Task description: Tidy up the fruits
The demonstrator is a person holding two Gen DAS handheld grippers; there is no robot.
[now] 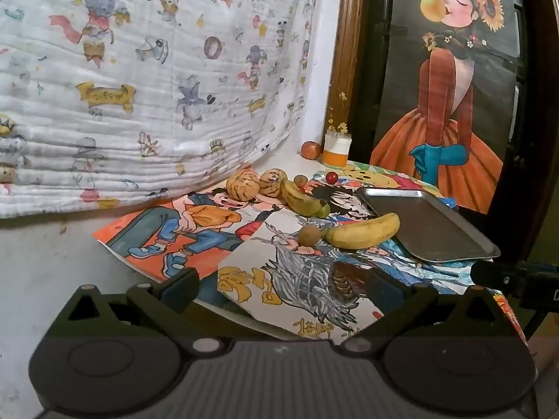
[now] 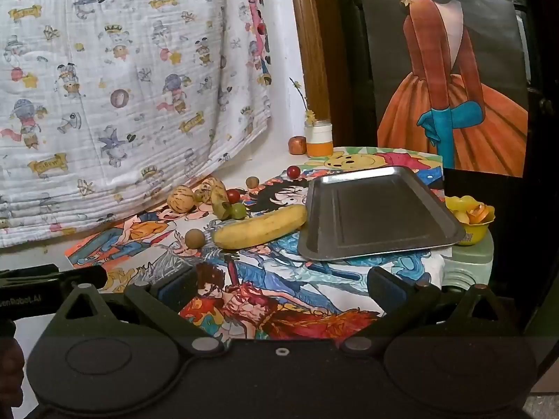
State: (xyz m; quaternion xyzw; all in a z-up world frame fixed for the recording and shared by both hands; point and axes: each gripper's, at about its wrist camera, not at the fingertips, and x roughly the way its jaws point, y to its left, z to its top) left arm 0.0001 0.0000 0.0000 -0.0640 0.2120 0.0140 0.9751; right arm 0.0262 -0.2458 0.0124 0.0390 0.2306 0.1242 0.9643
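A metal tray (image 1: 433, 230) (image 2: 377, 209) lies empty on the right of the table. A yellow banana (image 1: 363, 232) (image 2: 262, 227) lies against its left edge, with a small brown round fruit (image 1: 309, 234) (image 2: 195, 238) beside it. Farther back lie a spotted banana (image 1: 302, 199) (image 2: 218, 193), two striped yellow melons (image 1: 242, 185) (image 2: 180, 199), red cherry tomatoes (image 1: 331, 176) (image 2: 293, 171) and a green grape (image 2: 239, 210). My left gripper (image 1: 283, 288) and right gripper (image 2: 281, 284) are both open and empty, held short of the fruit.
Cartoon drawings (image 1: 195, 230) (image 2: 279, 300) cover the table. A printed cloth (image 1: 139, 87) hangs behind. An orange-and-white jar (image 1: 336, 152) (image 2: 318, 139) and a small apple (image 1: 311, 149) stand at the back. A yellow bowl (image 2: 471, 214) sits right of the tray.
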